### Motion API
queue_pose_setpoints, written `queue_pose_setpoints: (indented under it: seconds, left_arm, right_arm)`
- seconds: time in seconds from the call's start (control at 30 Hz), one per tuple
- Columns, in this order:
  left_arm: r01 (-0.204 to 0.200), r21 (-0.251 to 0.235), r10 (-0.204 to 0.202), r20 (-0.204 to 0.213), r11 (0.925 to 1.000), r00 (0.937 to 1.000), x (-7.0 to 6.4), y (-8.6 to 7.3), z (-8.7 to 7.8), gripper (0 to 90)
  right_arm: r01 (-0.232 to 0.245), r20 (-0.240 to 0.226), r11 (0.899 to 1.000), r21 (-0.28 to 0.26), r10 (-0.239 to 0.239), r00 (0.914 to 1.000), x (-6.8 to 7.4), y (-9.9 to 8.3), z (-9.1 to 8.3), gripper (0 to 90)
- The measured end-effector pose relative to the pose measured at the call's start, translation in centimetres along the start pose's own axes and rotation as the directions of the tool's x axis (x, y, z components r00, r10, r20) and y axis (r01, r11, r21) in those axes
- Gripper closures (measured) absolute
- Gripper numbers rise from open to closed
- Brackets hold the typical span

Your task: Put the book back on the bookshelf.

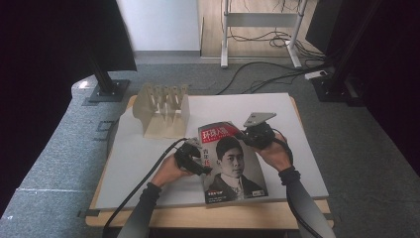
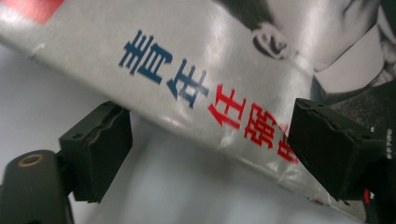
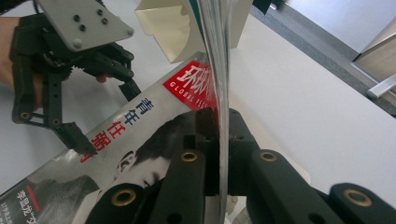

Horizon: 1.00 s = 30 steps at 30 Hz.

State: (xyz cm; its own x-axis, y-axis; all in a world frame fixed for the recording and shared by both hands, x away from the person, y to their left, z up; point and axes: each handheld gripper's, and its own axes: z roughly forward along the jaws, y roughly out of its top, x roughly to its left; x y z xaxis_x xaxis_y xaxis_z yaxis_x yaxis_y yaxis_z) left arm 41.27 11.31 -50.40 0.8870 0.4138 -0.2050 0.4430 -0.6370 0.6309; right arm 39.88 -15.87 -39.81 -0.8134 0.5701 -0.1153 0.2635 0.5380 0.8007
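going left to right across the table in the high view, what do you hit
Slotted rack → left gripper at the magazine's left edge → magazine → right gripper, shut on the magazine's right edge.

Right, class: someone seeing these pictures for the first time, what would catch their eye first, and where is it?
First the magazine, its cover a large portrait under a red title block, on the near middle of the white table. The right gripper is shut on its far right edge, while the left gripper stands open at its left edge. Behind, far left, is a beige slotted rack.
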Motion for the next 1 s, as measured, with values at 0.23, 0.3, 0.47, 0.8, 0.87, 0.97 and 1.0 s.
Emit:
queue_pose_setpoints:
  seconds: [0.23, 0.3, 0.47, 0.8, 0.87, 0.97, 1.0]
  left_arm:
    - [-0.017, -0.023, 0.016, -0.047, 0.9996, 0.9988, -0.4, 0.9, -1.0, 25.9]
    - [-0.023, -0.036, 0.021, -0.061, 0.9991, 0.9979, -0.5, 1.2, -1.5, 29.9]
    - [-0.021, -0.062, 0.015, -0.089, 0.9978, 0.9959, -0.6, 1.7, -2.4, 41.2]
    - [0.007, -0.080, -0.013, -0.074, 0.9968, 0.9972, -0.7, 3.0, -4.1, 63.2]
    - [0.013, -0.077, -0.018, -0.072, 0.9970, 0.9973, -0.7, 3.0, -4.2, 64.9]
    - [0.021, -0.081, -0.026, -0.065, 0.9965, 0.9975, -0.8, 3.2, -4.5, 66.9]
    - [0.021, -0.089, -0.027, -0.069, 0.9958, 0.9972, -0.9, 3.3, -4.7, 67.8]
  right_arm:
    - [0.007, -0.007, 0.999, -0.032, -0.007, 1.0000, 0.0, 0.6, -0.6, 85.7]
    - [0.009, -0.007, 0.999, -0.043, -0.009, 0.9999, 0.0, 0.9, -0.9, 85.7]
    - [0.016, -0.003, 0.997, -0.075, -0.016, 0.9999, -0.1, 1.6, -1.8, 85.7]
    - [0.035, 0.009, 0.996, -0.078, -0.034, 0.9994, -0.1, 2.6, -2.5, 85.5]
    - [0.031, 0.009, 0.996, -0.083, -0.030, 0.9995, -0.1, 2.6, -2.5, 85.5]
    - [0.030, 0.010, 0.996, -0.086, -0.029, 0.9995, -0.1, 2.7, -2.5, 85.5]
    - [0.030, 0.013, 0.996, -0.086, -0.029, 0.9995, -0.2, 2.7, -2.6, 85.5]
